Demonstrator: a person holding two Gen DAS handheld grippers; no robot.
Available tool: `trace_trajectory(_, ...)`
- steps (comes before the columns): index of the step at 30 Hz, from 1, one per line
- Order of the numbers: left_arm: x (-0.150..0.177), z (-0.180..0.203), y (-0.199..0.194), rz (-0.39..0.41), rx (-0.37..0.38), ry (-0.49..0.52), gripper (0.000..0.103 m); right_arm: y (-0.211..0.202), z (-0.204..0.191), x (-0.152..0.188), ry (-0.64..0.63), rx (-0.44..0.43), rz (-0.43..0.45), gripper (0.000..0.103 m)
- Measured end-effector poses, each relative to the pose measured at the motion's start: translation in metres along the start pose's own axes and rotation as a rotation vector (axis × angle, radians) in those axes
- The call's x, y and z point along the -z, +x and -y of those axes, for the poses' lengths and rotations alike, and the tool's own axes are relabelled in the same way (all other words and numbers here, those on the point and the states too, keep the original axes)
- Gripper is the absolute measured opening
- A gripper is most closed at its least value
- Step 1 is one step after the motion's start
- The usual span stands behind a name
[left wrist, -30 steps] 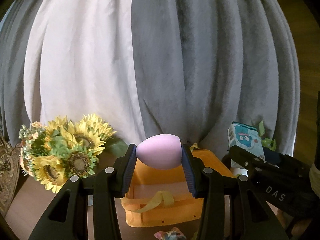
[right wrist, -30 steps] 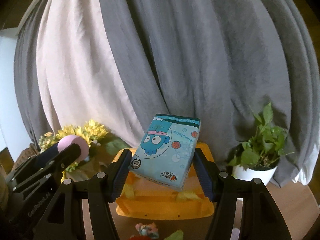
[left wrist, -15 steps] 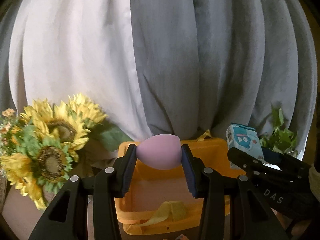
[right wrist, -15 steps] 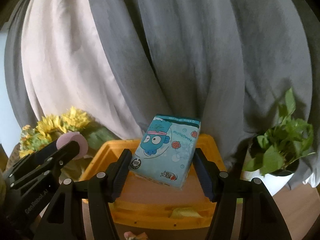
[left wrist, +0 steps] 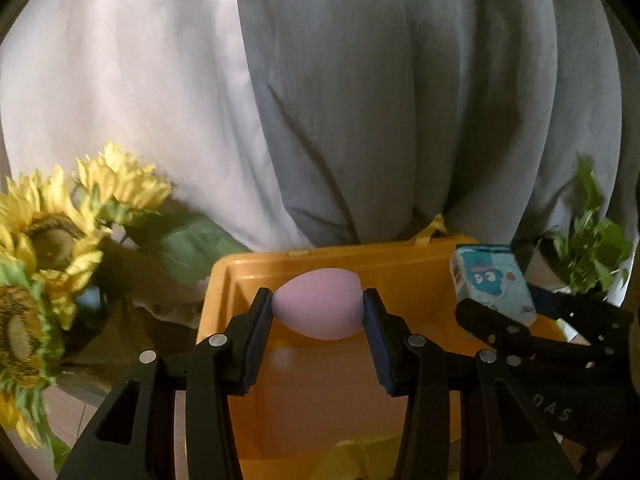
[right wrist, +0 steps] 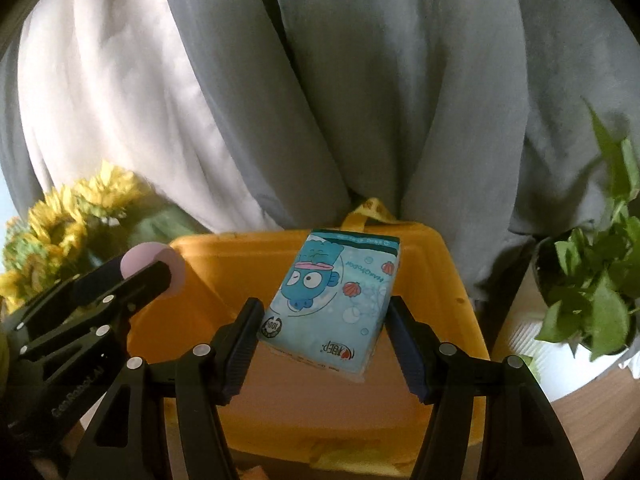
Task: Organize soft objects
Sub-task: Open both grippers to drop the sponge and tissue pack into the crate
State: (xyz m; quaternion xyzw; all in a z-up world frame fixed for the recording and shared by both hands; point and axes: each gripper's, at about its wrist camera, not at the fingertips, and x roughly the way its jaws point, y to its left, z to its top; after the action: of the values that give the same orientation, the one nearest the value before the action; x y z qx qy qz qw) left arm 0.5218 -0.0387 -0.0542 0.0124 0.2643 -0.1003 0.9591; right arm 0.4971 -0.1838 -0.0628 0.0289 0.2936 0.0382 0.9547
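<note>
My left gripper is shut on a pink egg-shaped sponge and holds it over the open orange bin. My right gripper is shut on a blue tissue pack with a cartoon fish, tilted, also over the orange bin. The tissue pack shows at the right in the left wrist view. The sponge shows at the left in the right wrist view. The bin's inside looks bare apart from yellow straps at its near rim.
Sunflowers stand left of the bin. A potted green plant stands to its right. Grey and white curtains hang right behind the bin. Wooden floor shows at the lower right.
Both grippers have moved forward and now hang over the bin, which looks much larger. Each still holds its object the same way.
</note>
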Motion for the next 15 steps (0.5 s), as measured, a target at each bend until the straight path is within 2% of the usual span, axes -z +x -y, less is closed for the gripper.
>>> trace_trajectory(3,0.003,-0.001,0.010,-0.029,-0.002,-0.004,0.047,0.007,0.003,0.001,-0.008,0.014,-0.019,0.064)
trace_trajectory(6,0.004,-0.003,0.013,-0.033,-0.003,-0.016,0.056,0.016,0.006,0.001,-0.010,0.030,-0.041,0.066)
trace_trajectory(8,0.004,-0.004,0.009,-0.017,-0.013,-0.017,0.058,0.017,0.008,0.001,-0.013,0.047,-0.041,0.074)
trace_trajectory(15,0.000,0.001,-0.024,0.041,-0.029,-0.001,0.066,0.000,0.012,0.000,0.004,0.074,0.001,0.075)
